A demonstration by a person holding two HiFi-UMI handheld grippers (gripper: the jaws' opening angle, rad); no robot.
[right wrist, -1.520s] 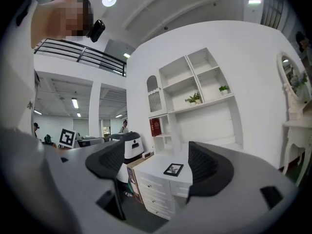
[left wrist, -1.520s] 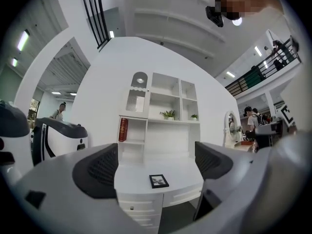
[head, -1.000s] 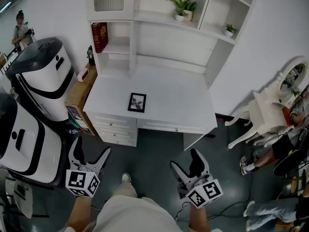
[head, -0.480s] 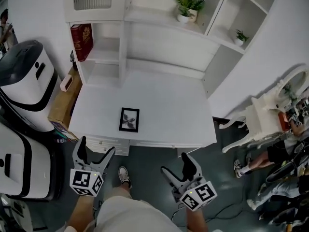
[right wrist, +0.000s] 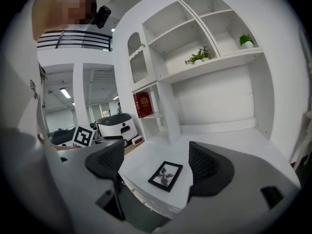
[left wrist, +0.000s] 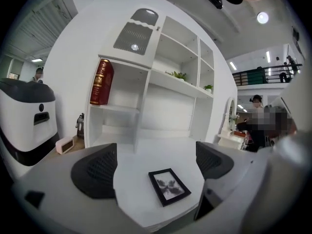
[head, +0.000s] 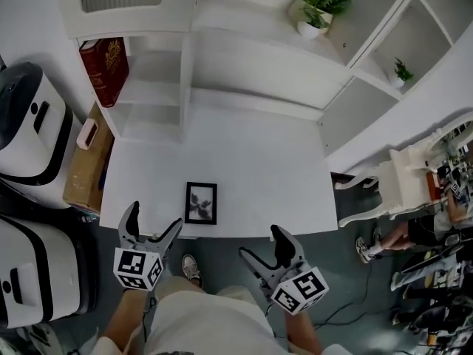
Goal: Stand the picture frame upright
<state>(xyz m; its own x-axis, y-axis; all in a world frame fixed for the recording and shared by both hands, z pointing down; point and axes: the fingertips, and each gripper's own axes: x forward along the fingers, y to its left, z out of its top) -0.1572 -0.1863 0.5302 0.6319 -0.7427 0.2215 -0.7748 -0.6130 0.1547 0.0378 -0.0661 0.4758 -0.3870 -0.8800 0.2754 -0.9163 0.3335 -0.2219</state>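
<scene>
left gripper: jaws apart, empty; right gripper: jaws apart, empty

1. Right tool: jaws wide apart, gripping nothing.
2. Picture frame lies flat on the white worktop, near its front edge, beyond the jaws, untouched.
3. Red book stands upright on a shelf, back left.

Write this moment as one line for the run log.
frame: flat on desk | left claw: open, empty | right claw: open, empty
</scene>
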